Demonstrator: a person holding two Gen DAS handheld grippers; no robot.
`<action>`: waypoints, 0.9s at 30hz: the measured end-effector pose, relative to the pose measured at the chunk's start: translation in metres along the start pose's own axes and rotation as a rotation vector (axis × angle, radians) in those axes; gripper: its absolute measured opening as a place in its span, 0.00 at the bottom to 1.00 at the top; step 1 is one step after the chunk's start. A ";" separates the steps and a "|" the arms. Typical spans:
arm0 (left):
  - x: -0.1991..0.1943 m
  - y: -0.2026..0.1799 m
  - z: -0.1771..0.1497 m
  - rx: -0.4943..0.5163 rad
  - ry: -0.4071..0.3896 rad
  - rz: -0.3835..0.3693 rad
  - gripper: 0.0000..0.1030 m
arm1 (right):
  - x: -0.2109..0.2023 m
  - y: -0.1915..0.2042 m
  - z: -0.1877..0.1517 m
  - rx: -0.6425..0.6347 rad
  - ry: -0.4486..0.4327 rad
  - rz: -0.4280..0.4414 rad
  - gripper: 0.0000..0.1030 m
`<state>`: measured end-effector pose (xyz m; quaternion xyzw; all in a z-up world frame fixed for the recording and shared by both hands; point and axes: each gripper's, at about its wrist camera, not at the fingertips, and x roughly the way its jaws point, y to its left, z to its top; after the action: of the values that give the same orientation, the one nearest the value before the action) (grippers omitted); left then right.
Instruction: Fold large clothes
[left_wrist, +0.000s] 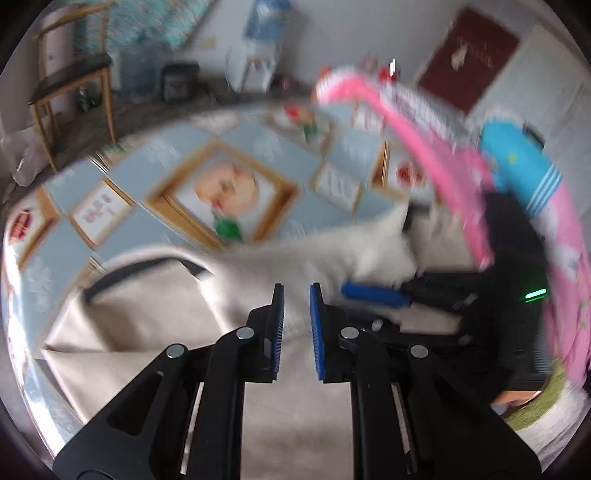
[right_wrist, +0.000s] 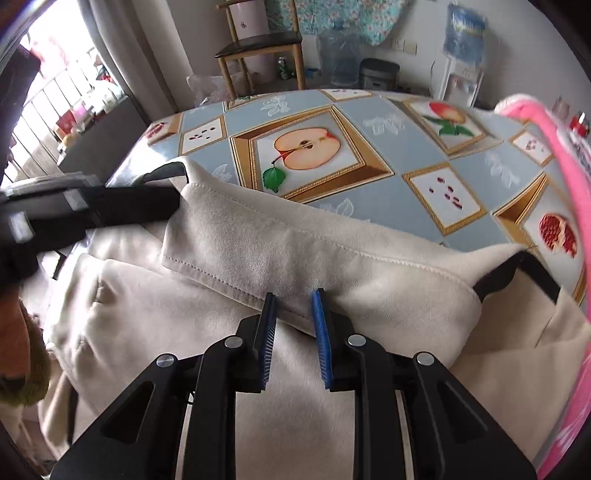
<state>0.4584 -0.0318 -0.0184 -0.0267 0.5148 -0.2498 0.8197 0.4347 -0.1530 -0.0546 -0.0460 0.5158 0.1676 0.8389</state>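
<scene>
While the right gripper (right_wrist: 293, 295) is pinching the cream coat (right_wrist: 258, 406) by its collar fold, jaws narrow, the left gripper (left_wrist: 296, 290) is hovering narrow above that cloth. Pulling both evenly should be keeping the fold straight.

Bright window (right_wrist: 55, 92) daylight; left wrist view motion-blurred, right sharp, edges warped.

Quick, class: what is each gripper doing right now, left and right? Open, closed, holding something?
Left gripper: narrowly parted, over the cream garment; a grip cannot be told.
Right gripper: narrowly parted, pads pinching the garment's stitched cream fold.
</scene>
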 end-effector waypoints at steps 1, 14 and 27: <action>0.012 -0.001 -0.002 -0.006 0.033 0.011 0.13 | -0.002 -0.001 -0.002 -0.002 -0.004 0.007 0.20; 0.036 0.001 -0.014 -0.030 0.025 0.038 0.13 | -0.016 -0.126 -0.013 0.464 0.033 0.153 0.45; 0.040 -0.005 -0.007 0.009 0.019 0.067 0.14 | 0.003 -0.082 0.007 0.155 0.035 -0.142 0.15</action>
<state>0.4644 -0.0523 -0.0538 -0.0037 0.5221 -0.2248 0.8227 0.4690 -0.2273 -0.0613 -0.0203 0.5371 0.0665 0.8406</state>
